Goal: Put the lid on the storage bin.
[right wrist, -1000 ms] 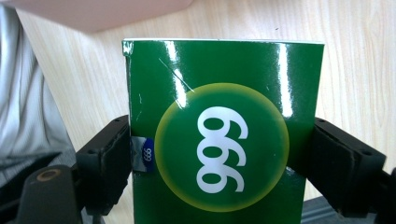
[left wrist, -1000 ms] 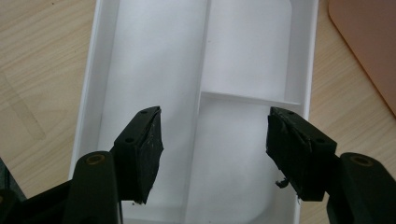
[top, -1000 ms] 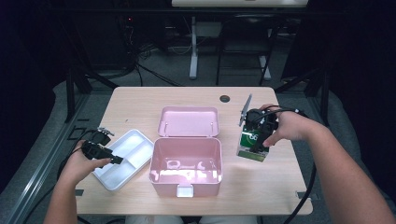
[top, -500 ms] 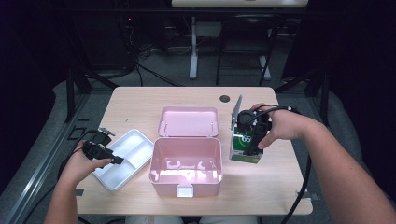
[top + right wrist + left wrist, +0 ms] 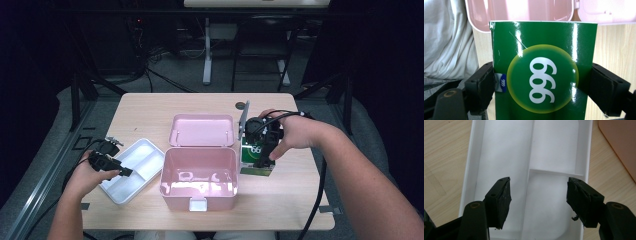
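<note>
The pink box [image 5: 199, 176] sits at the near middle of the wooden table [image 5: 145, 107], its body open toward the person, and serves as the landmark here. Left of the pink box, just beside its near-left corner, lies a white tray [image 5: 134, 168] with a long divider and a short cross wall; its long axis runs diagonally, from near-left to far-right. The left gripper [image 5: 119, 171] hangs over the near-left part of the white tray, held by the left hand [image 5: 89, 172]. In the left gripper view its jaws stand wide apart above the tray's compartments, with nothing between them, and the edge of the pink box shows at the upper right.

Right of the pink box, just beside its right wall, the right gripper [image 5: 261, 159] pinches a green carton [image 5: 256, 156], held by the right hand [image 5: 295, 132]. In the right gripper view the green carton [image 5: 543, 70] is clamped on its two narrow sides, its broad face turned to the camera, with a yellow-ringed circle bearing white digits. Its long axis runs along the line of the jaws, pointing toward the pink box ahead. From the high view its lower end lies on or close to the table; I cannot tell whether it touches.

Behind the pink box, its lid [image 5: 202, 130] lies flat and open on the table. Farther off, a small dark round object [image 5: 240, 105] rests near the table's far edge.
</note>
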Motion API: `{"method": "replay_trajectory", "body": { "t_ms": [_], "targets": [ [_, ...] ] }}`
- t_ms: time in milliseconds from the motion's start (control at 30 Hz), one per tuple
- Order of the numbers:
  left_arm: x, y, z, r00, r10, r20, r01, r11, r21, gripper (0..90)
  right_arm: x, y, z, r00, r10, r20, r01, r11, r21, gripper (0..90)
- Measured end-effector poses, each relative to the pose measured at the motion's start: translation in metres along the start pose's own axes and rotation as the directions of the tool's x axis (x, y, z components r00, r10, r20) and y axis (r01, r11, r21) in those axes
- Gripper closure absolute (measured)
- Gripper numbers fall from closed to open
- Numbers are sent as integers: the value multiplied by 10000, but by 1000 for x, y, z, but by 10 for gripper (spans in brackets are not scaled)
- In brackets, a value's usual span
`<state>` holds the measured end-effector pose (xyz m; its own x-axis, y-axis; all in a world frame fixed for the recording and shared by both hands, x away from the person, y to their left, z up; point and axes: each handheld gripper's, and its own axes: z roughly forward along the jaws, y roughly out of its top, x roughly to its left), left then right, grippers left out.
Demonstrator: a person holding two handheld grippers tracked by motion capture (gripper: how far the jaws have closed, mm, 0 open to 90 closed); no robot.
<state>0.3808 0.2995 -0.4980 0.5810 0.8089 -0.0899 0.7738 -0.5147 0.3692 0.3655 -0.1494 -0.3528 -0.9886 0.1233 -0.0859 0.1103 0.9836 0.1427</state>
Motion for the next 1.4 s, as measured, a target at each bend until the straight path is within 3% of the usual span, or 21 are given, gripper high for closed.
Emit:
{"method": "replay_trajectory", "body": {
  "t_ms": [567,1033,1400],
  "targets": [
    [0,0,0,10000,-13,11,13,10000,38,361,11,41,-2,9991,-372,-190,362,9982,-476,158],
    [0,0,1,10000,5,26,-5,10000,65,361,16,77,9,9980,-253,-582,231,9990,-377,158],
    [0,0,1,10000,2,52,-2,10000,47,361,18,89,21,9983,-347,-472,335,9991,-268,158]
  ]
}}
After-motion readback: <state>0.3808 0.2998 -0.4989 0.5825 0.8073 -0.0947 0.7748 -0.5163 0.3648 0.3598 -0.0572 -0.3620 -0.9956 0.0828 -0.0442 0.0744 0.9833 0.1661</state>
